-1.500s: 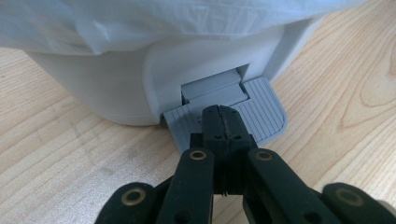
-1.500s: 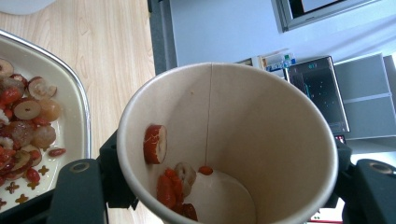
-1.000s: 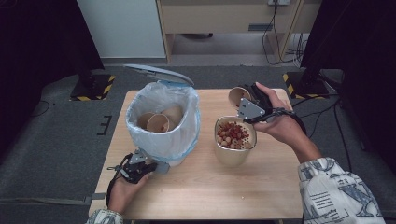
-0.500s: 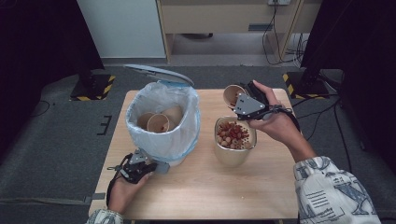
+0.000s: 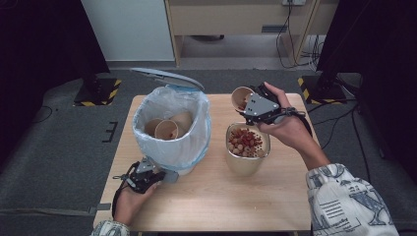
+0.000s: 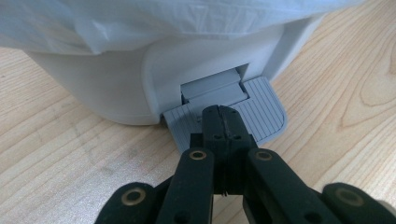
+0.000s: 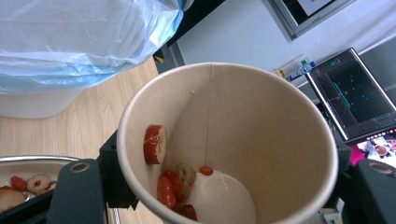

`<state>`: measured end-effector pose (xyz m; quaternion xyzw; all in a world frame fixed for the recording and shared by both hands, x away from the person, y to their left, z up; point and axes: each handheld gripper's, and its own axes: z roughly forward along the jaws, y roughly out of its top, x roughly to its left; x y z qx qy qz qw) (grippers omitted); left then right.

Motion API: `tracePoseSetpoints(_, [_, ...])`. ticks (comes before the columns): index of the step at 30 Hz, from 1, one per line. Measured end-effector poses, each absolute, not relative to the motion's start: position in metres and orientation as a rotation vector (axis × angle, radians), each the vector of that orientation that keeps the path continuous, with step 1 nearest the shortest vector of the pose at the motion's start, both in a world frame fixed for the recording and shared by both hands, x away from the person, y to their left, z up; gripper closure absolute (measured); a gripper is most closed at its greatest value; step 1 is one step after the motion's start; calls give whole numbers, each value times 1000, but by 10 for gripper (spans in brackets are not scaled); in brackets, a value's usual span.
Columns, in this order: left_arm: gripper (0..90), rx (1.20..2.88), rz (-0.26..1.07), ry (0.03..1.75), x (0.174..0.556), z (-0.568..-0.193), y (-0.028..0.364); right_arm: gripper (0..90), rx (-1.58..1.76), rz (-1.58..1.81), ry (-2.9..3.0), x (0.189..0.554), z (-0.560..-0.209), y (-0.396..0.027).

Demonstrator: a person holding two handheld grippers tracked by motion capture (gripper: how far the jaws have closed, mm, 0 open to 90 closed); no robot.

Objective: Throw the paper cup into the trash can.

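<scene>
At the upper right of the high view, the right gripper holds a paper cup tipped on its side, just above and behind a metal bowl of red and pale dried fruit slices. Its jaws are clamped on the cup's wall from both sides. Seen from the right gripper view, the paper cup takes up the middle of the frame with its mouth toward the camera; a few fruit slices lie low on its inner wall near the bottom, one of them stuck higher up on the left side. The bowl's rim shows at the lower left of that frame, with more slices inside.

Left of centre in the high view stands a white bin lined with a pale plastic bag, its lid raised at the back, and two paper cups lie inside. The left gripper sits at the lower left, at the foot of the bin. In the left gripper view its jaws are pressed fully together, with nothing between them, and their tips rest on the grey ribbed pedal at the base of the bin. The wooden table bears everything.
</scene>
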<state>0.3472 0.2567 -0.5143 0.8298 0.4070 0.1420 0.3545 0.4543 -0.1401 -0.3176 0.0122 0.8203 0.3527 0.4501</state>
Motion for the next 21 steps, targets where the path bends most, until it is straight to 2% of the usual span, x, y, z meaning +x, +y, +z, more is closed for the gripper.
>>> tracePoseSetpoints(21, [900,2145,366,1052,347,-514,257,290,94,981,2058,453,-309,-127])
